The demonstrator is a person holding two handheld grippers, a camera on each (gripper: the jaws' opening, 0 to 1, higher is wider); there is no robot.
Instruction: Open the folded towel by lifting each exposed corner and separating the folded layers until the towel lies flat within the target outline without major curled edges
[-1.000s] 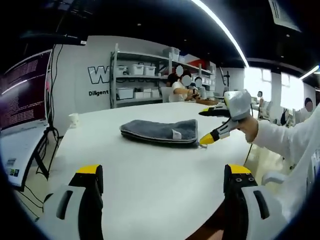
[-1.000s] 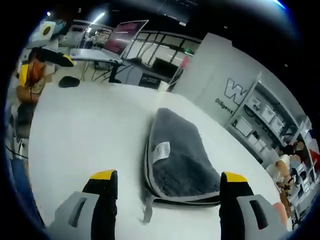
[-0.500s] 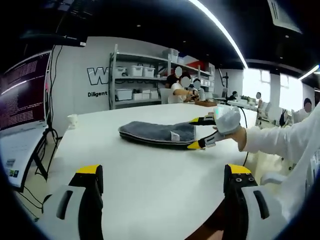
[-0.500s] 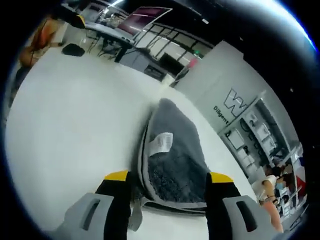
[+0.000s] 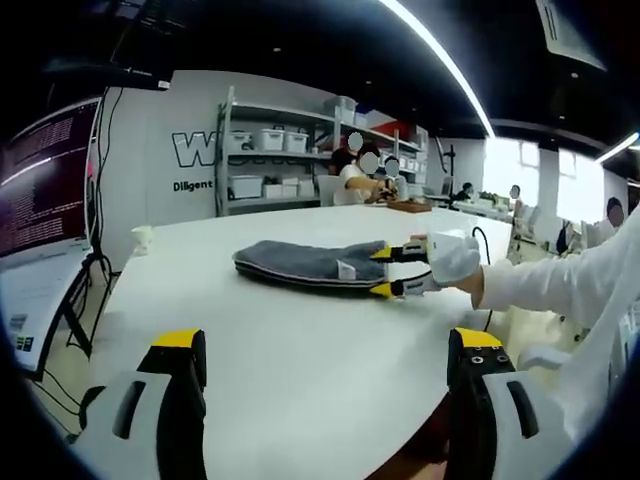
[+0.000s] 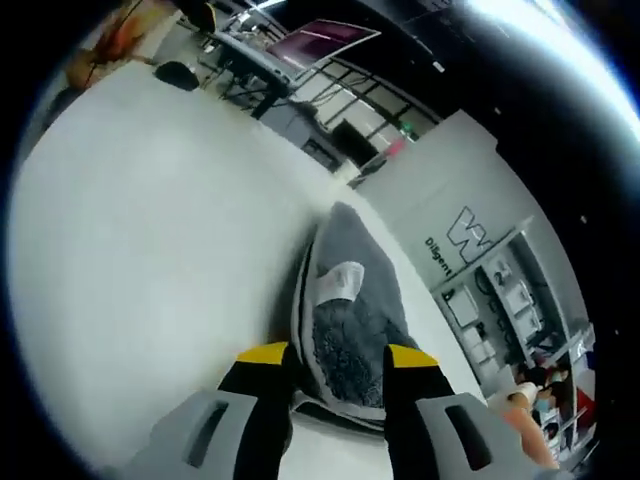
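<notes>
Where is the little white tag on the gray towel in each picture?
Left gripper view: the white tag sits at the towel's right end, just left of the right gripper, mid-picture.
Right gripper view: the white tag lies on top of the towel, above the right gripper's yellow tips, centre of the picture.
Shared landmark: the wall lettering beside the shelves.

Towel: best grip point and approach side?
Take the towel at its near end, where the stacked layer edges face the right gripper. Come in low along the table, jaws either side of the top layer's corner, as they straddle it now. The white tag marks the top face.
</notes>
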